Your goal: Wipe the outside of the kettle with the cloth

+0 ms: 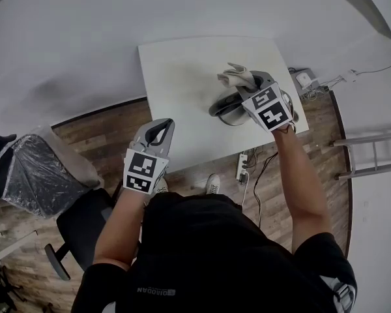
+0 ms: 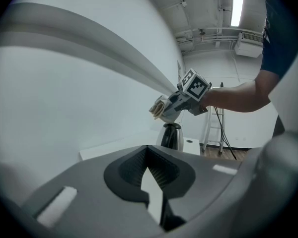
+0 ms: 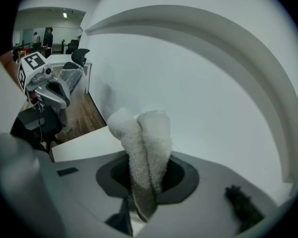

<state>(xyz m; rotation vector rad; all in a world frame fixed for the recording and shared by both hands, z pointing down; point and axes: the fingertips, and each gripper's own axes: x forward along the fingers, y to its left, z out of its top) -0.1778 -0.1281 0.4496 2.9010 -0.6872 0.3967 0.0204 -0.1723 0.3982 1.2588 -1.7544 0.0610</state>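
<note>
- Found kettle [image 1: 229, 113] on the white surface [image 1: 176, 83], toward its right side, directly beneath the right tongs [image 1: 253, 87].
- Logged its look from the left gripper view: kettle [image 2: 171, 135] upright, shiny steel body, dark lid, dark band down the side.
- From the head view, caught only a rounded steel edge and a dark handle loop. Rest hidden under the tongs and their marker cube.
- Noted right tongs [image 3: 141, 207] clamped on a pale, nubby cloth [image 3: 144, 148], bunched into two thick rolls poking out past the jaws.
- In the left gripper view, saw cloth [image 2: 158, 108] held just above the kettle's lid with a small gap between them. Cannot confirm that gap from the head view, where cloth [image 1: 238, 77] overlaps the kettle.
- Noted left tongs [image 2: 154, 182] with jaws meeting at the tips and nothing between them.
- Placed left tongs [image 1: 158, 130] at the surface's near left corner, well apart from the kettle.
- Right gripper view only: cloth up close, bare wall, strip of surface [image 3: 84, 143], left tongs [image 3: 52, 90] across the way. Kettle out of its frame.
- Head view only: plastic-wrapped chair [image 1: 32, 168], power strip [image 1: 242, 167] on the wooden floor [image 1: 104, 135].
- Picked up ladder [image 1: 371, 152] in the head view, and again behind the kettle in the left gripper view [image 2: 212, 128].
</note>
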